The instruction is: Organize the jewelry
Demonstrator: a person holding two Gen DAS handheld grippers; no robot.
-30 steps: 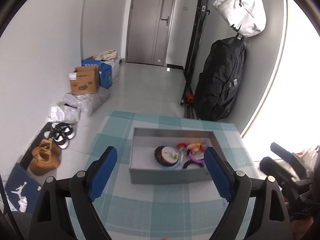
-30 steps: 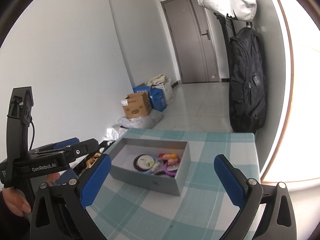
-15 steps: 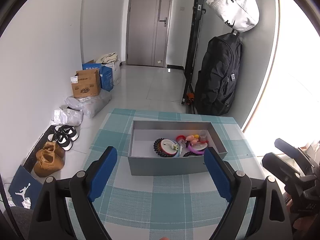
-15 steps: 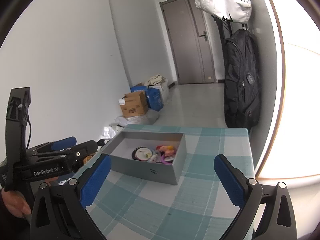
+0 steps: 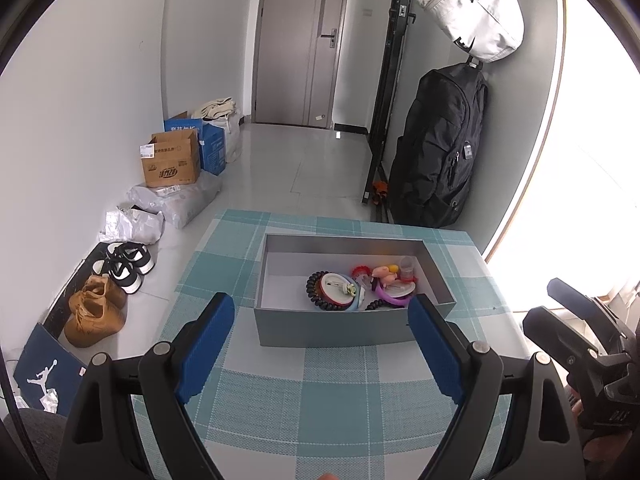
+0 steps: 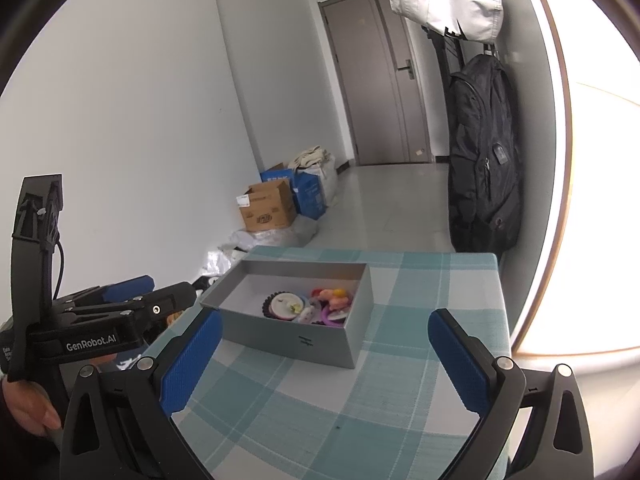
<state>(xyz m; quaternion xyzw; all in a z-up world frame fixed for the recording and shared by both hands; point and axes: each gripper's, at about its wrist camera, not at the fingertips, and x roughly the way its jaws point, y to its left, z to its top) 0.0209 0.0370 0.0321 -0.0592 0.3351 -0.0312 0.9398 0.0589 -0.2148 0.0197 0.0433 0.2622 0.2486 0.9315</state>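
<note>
A grey open box [image 5: 336, 332] stands on a teal checked tablecloth [image 5: 340, 396]; it also shows in the right wrist view [image 6: 296, 340]. Inside lies a heap of jewelry [image 5: 356, 286]: a dark bead bracelet, a purple ring, pink and red pieces, also seen in the right wrist view [image 6: 312, 306]. My left gripper [image 5: 320, 320] is open and empty, held back from the box's near wall. My right gripper [image 6: 324, 336] is open and empty, near the box's corner. The left gripper's body [image 6: 100, 320] shows at the left of the right wrist view.
The table ends beyond the box, with floor past it. Cardboard boxes [image 5: 172, 160], plastic bags and shoes [image 5: 120, 272] lie along the left wall. A black backpack [image 5: 436, 148] hangs on the right wall under a white bag [image 5: 476, 8]. A bright window is at the right.
Both grippers have drawn back and risen a little from the box, so it sits farther off. Both stay open and empty.
</note>
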